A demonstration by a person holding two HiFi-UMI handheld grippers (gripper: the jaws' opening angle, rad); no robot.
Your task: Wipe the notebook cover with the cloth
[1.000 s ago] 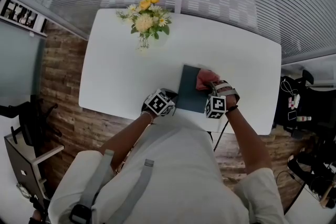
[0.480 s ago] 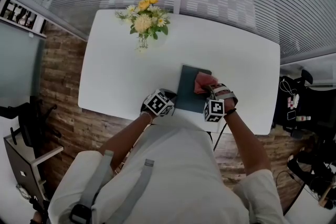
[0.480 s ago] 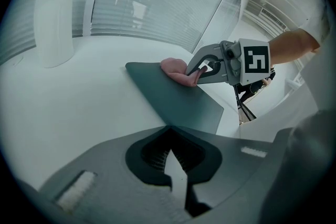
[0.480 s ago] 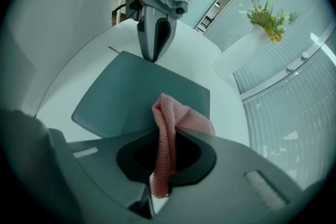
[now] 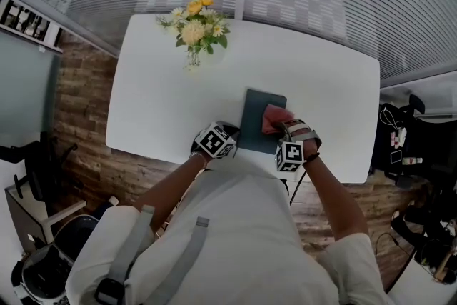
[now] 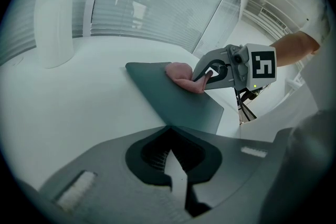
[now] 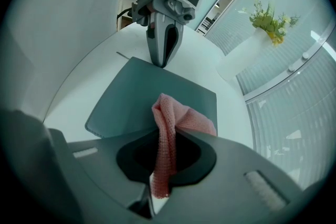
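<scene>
- Lower centre of the head view: a dark teal notebook (image 5: 254, 116) lies flat on the white table (image 5: 164, 96), cover up, close to the table's near edge.
- Right gripper (image 5: 283, 128) is over the notebook's right side, with its jaws closed on a pink cloth (image 5: 275, 116).
- Right gripper view: the cloth is pinched between the jaws. One strip hangs down through them, and the rest is bunched forward and lies on the cover.
- In the head view the cloth sits on the right half of the cover, touching it, towards the lower right part of the notebook.
- Left gripper (image 5: 233, 133) is at the notebook's left edge, low in the frame.
- Left gripper view: the jaws are together with nothing between them, and the tips are down at the notebook's nearest edge.
- Right gripper view, top centre: those same tips rest on the far edge of the cover, and the left gripper stands steeply over it.
- The two grippers face each other across the notebook, near each other but apart.
- Upper left of the table: a vase of yellow and white flowers (image 5: 195, 28) stands upright, well apart from the notebook.
- Left of the table: a brown wood-plank floor (image 5: 78, 125).
</scene>
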